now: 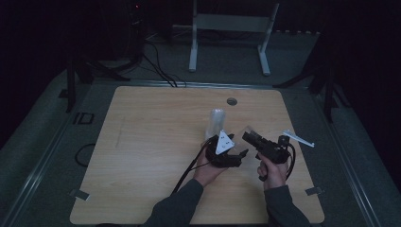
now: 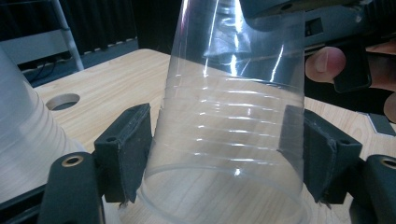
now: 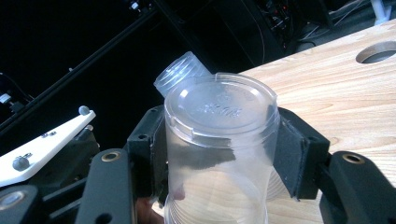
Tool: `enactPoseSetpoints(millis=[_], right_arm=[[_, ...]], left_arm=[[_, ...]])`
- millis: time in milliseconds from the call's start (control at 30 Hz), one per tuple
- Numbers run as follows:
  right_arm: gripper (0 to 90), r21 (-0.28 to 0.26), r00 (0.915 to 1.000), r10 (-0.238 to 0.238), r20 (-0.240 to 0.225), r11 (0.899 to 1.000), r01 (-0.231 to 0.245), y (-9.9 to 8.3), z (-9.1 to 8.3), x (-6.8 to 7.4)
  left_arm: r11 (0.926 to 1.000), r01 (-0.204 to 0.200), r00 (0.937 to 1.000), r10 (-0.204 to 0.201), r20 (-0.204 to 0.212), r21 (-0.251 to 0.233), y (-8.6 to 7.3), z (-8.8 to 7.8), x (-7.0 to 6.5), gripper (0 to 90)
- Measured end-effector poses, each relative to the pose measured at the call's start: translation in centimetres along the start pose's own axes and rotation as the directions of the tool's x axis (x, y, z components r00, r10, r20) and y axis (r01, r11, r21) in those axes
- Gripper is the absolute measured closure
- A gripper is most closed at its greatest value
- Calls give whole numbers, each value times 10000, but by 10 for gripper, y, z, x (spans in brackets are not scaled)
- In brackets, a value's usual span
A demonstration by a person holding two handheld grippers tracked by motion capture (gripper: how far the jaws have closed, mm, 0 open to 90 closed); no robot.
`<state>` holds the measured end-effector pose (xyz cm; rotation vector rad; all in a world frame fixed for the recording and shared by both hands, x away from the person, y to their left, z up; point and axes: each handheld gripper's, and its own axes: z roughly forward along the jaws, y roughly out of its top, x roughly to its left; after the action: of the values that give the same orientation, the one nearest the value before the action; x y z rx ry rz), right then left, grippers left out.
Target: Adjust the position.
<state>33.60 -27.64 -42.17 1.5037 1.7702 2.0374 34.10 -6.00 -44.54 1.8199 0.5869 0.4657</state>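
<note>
— Why two claws on one clear ribbed plastic cup [image 2: 229,140]?

— Looks like he's pulling it off the nested stack [image 1: 216,124] just beyond the left claw [image 1: 226,149]. That claw's pads touch its wide rim end on both sides; the right claw [image 3: 219,154] clamps the closed base.

— Upside down?

— Tilted between them, above the wooden table [image 1: 156,142], probably to twist it free.
</note>
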Motion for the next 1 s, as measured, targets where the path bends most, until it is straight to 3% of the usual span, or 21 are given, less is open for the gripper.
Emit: enactPoseSetpoints(millis=[600,1000], right_arm=[[339,164,9995,-256,171,9995,253,0,-3,-1],[311,347,9984,-512,223,9981,504,-1,-8,1]], left_arm=[[9992,-344,9994,344,12,186,2,-1,-1,294],[9987,-411,9990,416,-147,290,4,-6,6,297]])
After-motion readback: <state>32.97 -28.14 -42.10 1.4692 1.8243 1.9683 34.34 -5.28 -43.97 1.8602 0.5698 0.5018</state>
